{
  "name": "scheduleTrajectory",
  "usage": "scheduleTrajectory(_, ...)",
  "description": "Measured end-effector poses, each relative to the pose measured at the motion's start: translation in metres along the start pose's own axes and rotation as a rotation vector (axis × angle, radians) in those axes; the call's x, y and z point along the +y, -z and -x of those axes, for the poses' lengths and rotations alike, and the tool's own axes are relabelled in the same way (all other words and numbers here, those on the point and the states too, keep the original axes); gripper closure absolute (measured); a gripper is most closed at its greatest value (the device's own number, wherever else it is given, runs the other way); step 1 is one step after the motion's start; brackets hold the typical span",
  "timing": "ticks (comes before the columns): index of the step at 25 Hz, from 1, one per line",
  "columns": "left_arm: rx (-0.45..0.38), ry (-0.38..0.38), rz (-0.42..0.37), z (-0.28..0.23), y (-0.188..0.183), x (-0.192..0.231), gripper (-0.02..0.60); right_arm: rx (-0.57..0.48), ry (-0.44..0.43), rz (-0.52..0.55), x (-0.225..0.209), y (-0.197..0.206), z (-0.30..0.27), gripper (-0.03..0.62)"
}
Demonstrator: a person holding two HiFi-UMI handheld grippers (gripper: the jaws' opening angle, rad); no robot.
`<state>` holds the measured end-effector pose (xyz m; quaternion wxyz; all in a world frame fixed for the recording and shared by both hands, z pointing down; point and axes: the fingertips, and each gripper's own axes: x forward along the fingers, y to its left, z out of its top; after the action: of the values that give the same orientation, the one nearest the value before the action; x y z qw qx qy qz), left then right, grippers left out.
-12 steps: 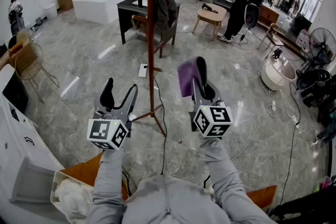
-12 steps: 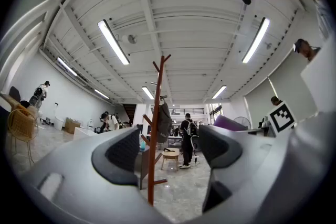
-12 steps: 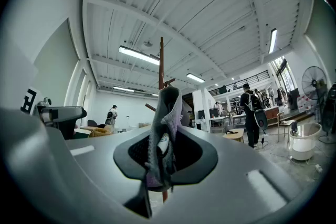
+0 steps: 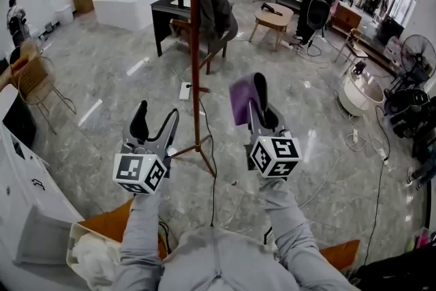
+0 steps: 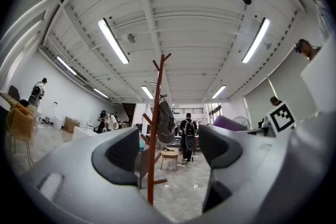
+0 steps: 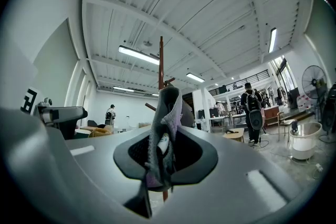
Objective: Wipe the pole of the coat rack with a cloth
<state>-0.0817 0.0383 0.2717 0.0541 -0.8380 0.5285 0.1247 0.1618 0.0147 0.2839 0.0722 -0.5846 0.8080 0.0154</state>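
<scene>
The coat rack's red-brown pole (image 4: 196, 44) rises upright from legs on the marble floor, a dark coat hanging near its top. In the left gripper view the pole (image 5: 155, 134) stands some way off, seen between the jaws. My left gripper (image 4: 155, 120) is open and holds nothing, just left of the pole's base. My right gripper (image 4: 257, 100) is shut on a purple cloth (image 4: 241, 99), right of the pole and apart from it. The cloth (image 6: 164, 128) stands up between the shut jaws, with the pole (image 6: 161, 68) behind it.
A black cable (image 4: 207, 146) runs over the floor by the rack's legs. Behind stand a dark desk (image 4: 170, 13), a round wooden table (image 4: 274, 18), a white tub (image 4: 129, 7) and several people. A wicker chair (image 4: 37, 82) is at left, a fan (image 4: 417, 58) at right.
</scene>
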Motion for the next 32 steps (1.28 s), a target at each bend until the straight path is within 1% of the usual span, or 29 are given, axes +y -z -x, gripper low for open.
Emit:
scheduleTrajectory(9,0.003,-0.002,0.0,-0.007,0.004,-0.003,0.201,-0.008,-0.003,-0.02,-0.006,0.0,-0.002,0.542)
scheduleTrajectory(16,0.0,-0.006,-0.005,-0.014,0.008,-0.026,0.201,-0.029,-0.011,-0.049,-0.029,-0.004,0.014,0.542)
scheduleTrajectory(19,0.005,-0.019,-0.011,-0.017,0.015,-0.039,0.201,-0.038,-0.037,-0.061,-0.038,-0.006,0.02,0.542)
scheduleTrajectory(26,0.013,-0.058,-0.018,-0.016,0.027,-0.076,0.201,-0.045,-0.135,-0.057,-0.049,-0.011,0.032,0.542)
scheduleTrajectory(32,0.022,-0.097,-0.035,-0.016,0.029,-0.075,0.201,-0.039,-0.19,-0.079,-0.045,-0.004,0.025,0.542)
